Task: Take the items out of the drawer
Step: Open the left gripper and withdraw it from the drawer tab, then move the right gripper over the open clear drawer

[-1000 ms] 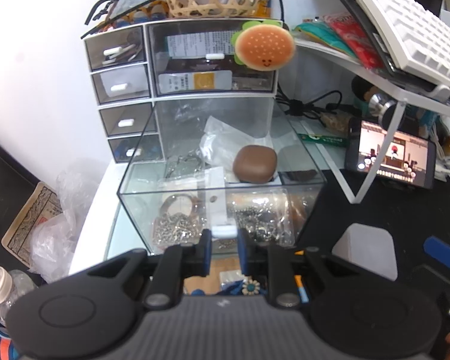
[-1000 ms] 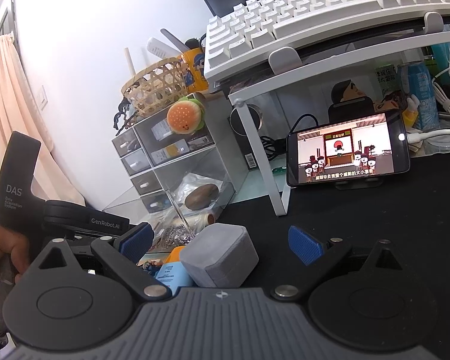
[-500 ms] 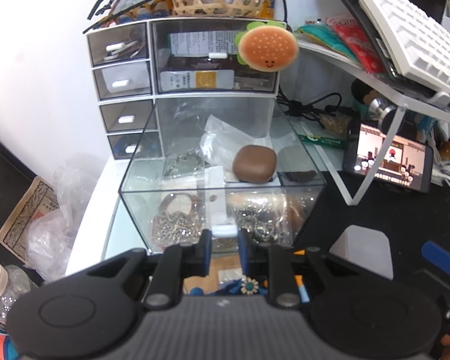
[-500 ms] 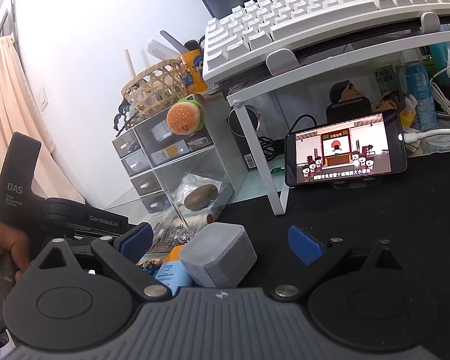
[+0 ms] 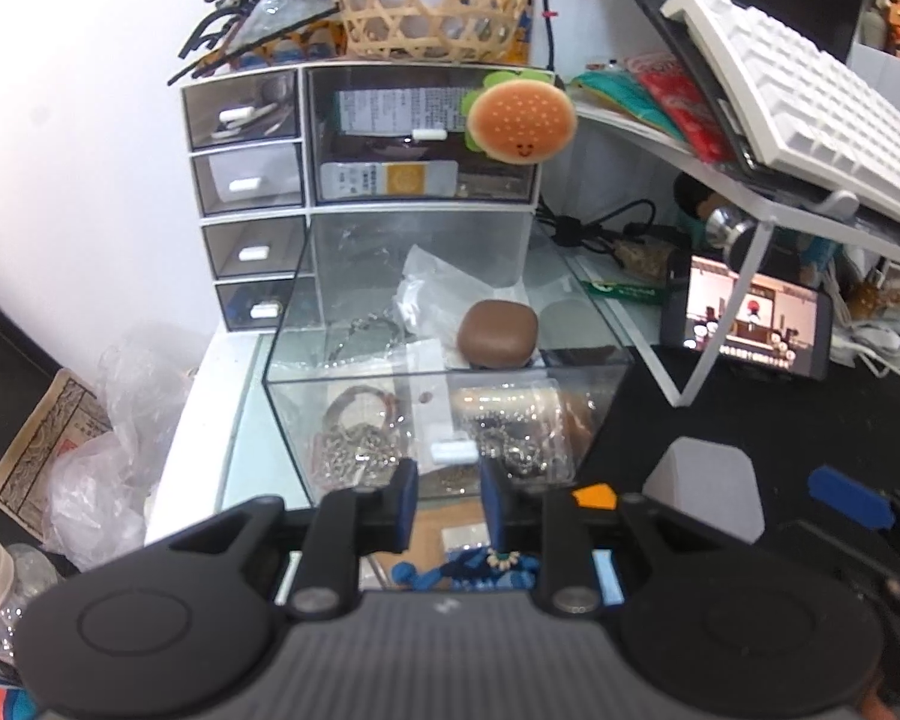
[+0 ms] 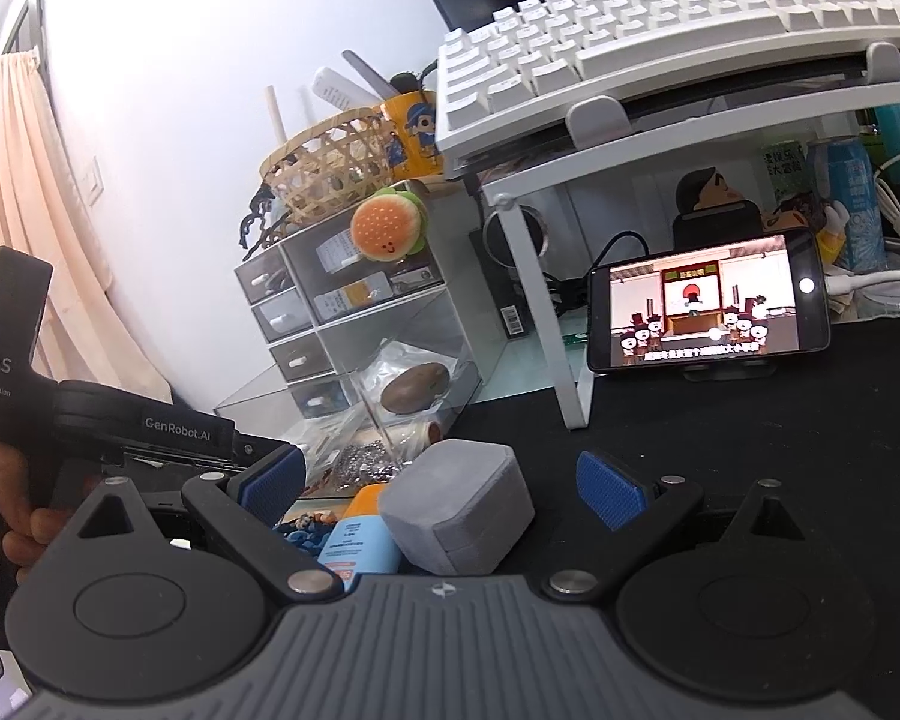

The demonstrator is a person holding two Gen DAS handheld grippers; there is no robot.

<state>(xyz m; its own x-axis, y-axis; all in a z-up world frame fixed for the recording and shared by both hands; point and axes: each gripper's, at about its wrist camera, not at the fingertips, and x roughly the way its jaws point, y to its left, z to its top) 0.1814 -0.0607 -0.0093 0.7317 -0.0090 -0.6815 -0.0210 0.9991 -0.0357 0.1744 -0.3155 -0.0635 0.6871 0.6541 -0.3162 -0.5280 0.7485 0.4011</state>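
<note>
A clear plastic drawer (image 5: 306,324) stands pulled far out of the small organizer (image 5: 246,180). It holds a brown rounded case (image 5: 497,333), plastic bags and silver chains (image 5: 354,450). My left gripper (image 5: 447,501) is just below the drawer's white handle (image 5: 453,451); its fingers are slightly apart with the handle above them. My right gripper (image 6: 441,480) is open and empty, over a grey box (image 6: 459,504) on the black desk. The drawer also shows in the right wrist view (image 6: 414,360).
A burger plush (image 5: 519,120) hangs on the organizer, a wicker basket (image 5: 432,0) on top. A white stand (image 5: 720,312) with a keyboard (image 5: 810,96) and a phone (image 5: 750,324) are to the right. An orange-capped tube (image 6: 360,534) lies by the grey box. Crumpled plastic (image 5: 108,444) lies left.
My left gripper has let go of the drawer handle and drawn back a little; its fingers have parted. The right gripper has barely moved.
</note>
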